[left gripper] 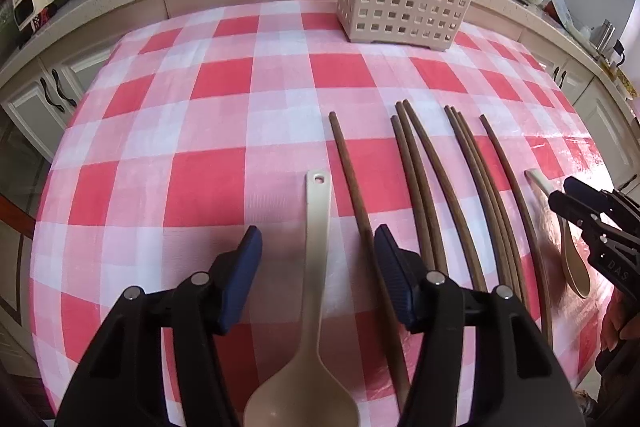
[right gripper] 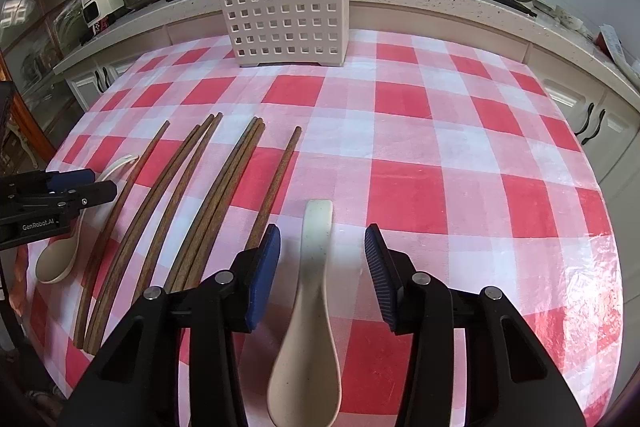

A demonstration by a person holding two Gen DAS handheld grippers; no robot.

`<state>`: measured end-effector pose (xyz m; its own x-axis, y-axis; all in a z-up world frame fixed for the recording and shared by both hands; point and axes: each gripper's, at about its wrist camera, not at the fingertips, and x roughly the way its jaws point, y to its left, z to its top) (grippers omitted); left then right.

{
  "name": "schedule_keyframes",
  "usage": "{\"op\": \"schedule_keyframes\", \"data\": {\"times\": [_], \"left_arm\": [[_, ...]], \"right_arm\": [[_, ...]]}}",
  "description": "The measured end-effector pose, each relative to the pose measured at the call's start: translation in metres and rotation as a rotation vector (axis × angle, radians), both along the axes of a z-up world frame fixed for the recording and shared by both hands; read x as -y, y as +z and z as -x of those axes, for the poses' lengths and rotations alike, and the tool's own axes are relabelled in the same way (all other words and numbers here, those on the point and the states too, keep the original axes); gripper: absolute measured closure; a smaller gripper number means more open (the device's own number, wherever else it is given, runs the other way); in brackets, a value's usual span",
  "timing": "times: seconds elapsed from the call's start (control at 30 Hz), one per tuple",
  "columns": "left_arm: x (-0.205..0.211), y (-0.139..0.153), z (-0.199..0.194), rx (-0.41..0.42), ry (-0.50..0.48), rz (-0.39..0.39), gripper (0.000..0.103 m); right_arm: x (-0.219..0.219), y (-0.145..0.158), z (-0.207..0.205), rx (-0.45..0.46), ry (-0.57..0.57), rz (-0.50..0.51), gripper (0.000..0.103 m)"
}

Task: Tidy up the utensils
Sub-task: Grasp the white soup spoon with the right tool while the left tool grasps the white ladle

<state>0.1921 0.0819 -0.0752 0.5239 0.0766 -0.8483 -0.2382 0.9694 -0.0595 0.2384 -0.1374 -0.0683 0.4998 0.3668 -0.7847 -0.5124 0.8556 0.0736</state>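
Two grippers, a spoon under each

Left gripper (left gripper: 318, 243) straddles the long spoon (left gripper: 316, 267), right gripper (right gripper: 322, 245) the short spoon (right gripper: 312, 299); jaws open, pads clear (chopsticks (right gripper: 188, 211) between). Basket (right gripper: 286, 15) upper centre.

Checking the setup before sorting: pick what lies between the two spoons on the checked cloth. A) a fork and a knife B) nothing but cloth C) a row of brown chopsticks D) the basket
C: the brown chopsticks lie side by side between the left spoon and the right spoon; the basket stands upright at the cloth's far edge.
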Motion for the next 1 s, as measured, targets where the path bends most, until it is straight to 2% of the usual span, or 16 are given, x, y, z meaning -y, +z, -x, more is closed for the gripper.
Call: {"op": "schedule_keyframes", "data": {"times": [0.1, 0.23, 0.3, 0.43, 0.5, 0.57, 0.7, 0.8, 1.0], "left_arm": [[0.003, 0.002, 0.001, 0.036, 0.008, -0.037, 0.047], [0.004, 0.0, 0.001, 0.044, 0.003, -0.03, 0.05], [0.004, -0.003, 0.001, 0.044, 0.005, -0.025, 0.056], [0.005, -0.006, -0.002, 0.048, 0.005, -0.031, 0.061], [0.005, -0.008, -0.003, 0.052, 0.008, -0.038, 0.071], [0.003, -0.01, -0.005, 0.047, 0.005, -0.029, 0.075], [0.002, -0.011, -0.008, 0.057, 0.004, -0.021, 0.082], [0.001, -0.011, -0.008, 0.068, 0.005, -0.011, 0.091], [0.002, -0.006, -0.003, 0.094, 0.005, -0.002, 0.092]], "right_arm": [[-0.001, -0.002, 0.0, -0.001, -0.003, -0.004, 0.061], [-0.002, -0.005, 0.0, -0.003, -0.008, -0.007, 0.063], [-0.002, -0.007, 0.0, -0.011, -0.009, -0.006, 0.068], [-0.004, -0.01, -0.001, -0.015, -0.001, -0.002, 0.071], [-0.005, -0.011, -0.002, -0.018, 0.001, -0.003, 0.072], [-0.005, -0.012, -0.003, -0.022, 0.001, -0.003, 0.073], [-0.006, -0.013, -0.005, -0.03, 0.01, -0.003, 0.083], [-0.008, -0.014, -0.005, -0.026, 0.021, -0.002, 0.085], [-0.006, -0.006, -0.001, 0.002, 0.02, -0.024, 0.085]]}}
